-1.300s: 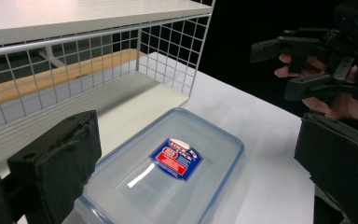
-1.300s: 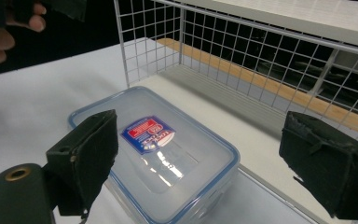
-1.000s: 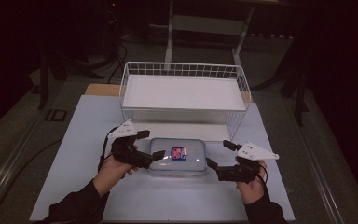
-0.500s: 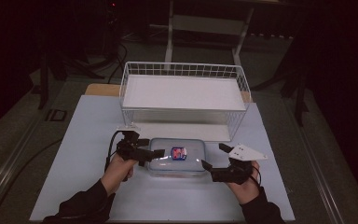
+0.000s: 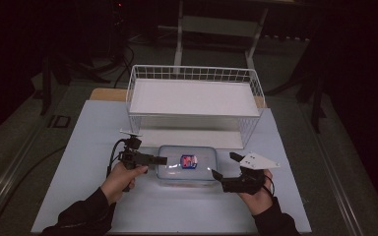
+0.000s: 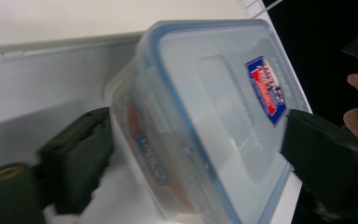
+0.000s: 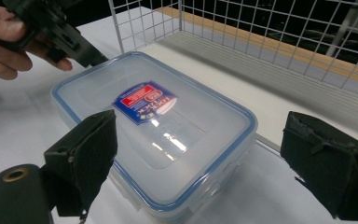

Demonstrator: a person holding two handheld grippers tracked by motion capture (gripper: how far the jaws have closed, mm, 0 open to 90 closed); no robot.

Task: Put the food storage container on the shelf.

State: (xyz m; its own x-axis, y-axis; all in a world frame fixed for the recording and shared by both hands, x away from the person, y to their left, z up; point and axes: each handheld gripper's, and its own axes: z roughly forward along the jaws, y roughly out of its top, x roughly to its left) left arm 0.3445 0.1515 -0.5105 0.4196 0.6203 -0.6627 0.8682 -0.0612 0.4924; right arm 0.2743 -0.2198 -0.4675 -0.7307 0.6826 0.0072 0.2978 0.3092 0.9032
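Fingers (image 6: 79,158) of the left gripper (image 5: 158,160) astride the left end of the clear lidded container (image 5: 187,165), one pad low beside the end wall, the other over the lid near the label (image 6: 265,88); just been closing, yet no firm press on the plastic visible, so parted around it rather than clamped. Blurred in the left gripper view, with the lower corner of the box cut off by the frame and the contents behind the wall reduced to a reddish smear. Fingers (image 7: 86,154) of the right gripper (image 5: 225,169) spread wide on either side of the container's right end, apart from it, nothing held. Near corner of the box partly hidden behind the left pad in the right gripper view. Container flat on the white table (image 5: 88,147), roughly midway along the near half, just in front of the white wire basket (image 5: 194,93) at the far edge. Blue rim around the lid, red and blue label near its centre, print too small to read. Side latches hard to make out. Left hand (image 5: 120,179) and right hand (image 5: 258,194) in from the near edge, dark sleeves cut off at the bottom. Beyond the table, dark floor and stand legs barely discernible.
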